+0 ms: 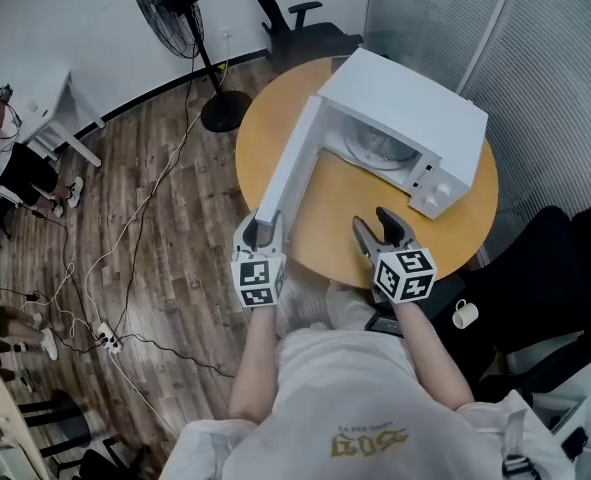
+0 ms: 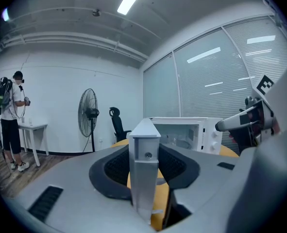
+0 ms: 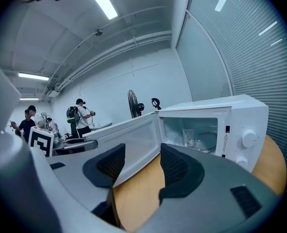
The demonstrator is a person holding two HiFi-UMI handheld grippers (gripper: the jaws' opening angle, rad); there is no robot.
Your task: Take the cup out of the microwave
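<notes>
L gripper (image 1: 263, 232) was clamped on the free edge of the microwave (image 1: 407, 108) door (image 1: 295, 158), which stood wide open. R gripper (image 1: 383, 230) sat in front of the microwave's mouth, jaws apart w/ nothing between. The clear cup (image 3: 189, 136) was inside the microwave on the turntable (image 3: 209, 143), untouched. So I'd say opening was done; reach-in, grip & lift-out were left.

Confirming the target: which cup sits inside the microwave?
The clear glass cup, standing inside the open microwave. The white mug is outside it, off the table.

Clear cup (image 3: 188, 137) upright inside open microwave (image 3: 252, 120)
</notes>
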